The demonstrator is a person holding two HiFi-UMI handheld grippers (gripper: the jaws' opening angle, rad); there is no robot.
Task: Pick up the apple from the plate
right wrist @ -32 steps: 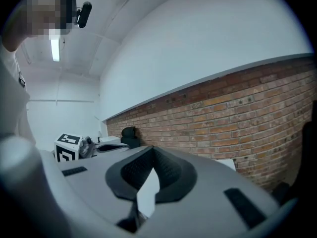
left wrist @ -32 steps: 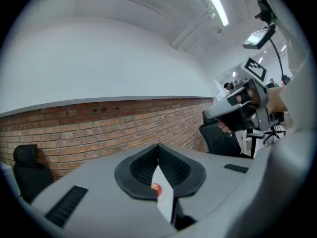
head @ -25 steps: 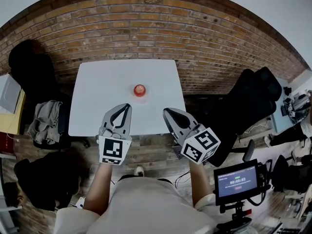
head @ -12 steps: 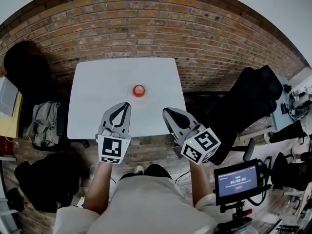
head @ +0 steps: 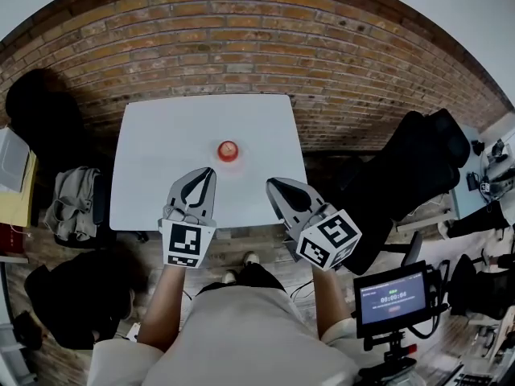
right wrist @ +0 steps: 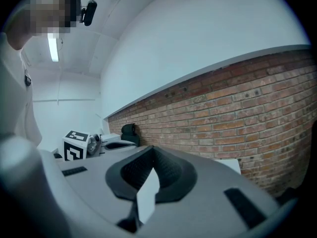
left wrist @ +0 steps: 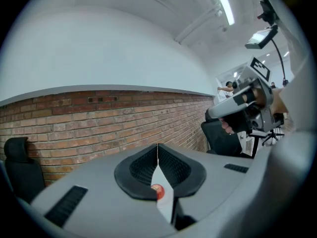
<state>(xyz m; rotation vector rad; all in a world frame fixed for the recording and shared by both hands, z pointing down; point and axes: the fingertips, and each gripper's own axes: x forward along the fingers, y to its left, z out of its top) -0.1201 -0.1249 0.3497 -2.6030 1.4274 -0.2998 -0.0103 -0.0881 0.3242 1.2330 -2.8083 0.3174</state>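
Two grippers, both w/ jaws pressed together & nothing between them. The left gripper (head: 211,172) and right gripper (head: 269,183) hover side by side over the near edge of the white table (head: 161,175), pointing roughly level toward the brick wall (head: 241,47). Looks like a ready pose, not a reach, since neither is near the fruit.

One apple (head: 228,149), red, sits approx. mid-table, well apart from both tips. In the left gripper view it lies almost dead ahead below the closed tips, so I'd guess that hand is lined up for the pick. Its jaws need to open first. The plate under the apple is too small to tell, maybe a reddish rim.

Count: 2 grippers, 1 apple, 1 table, 1 small screen (head: 391,298) on a stand at the person's right.
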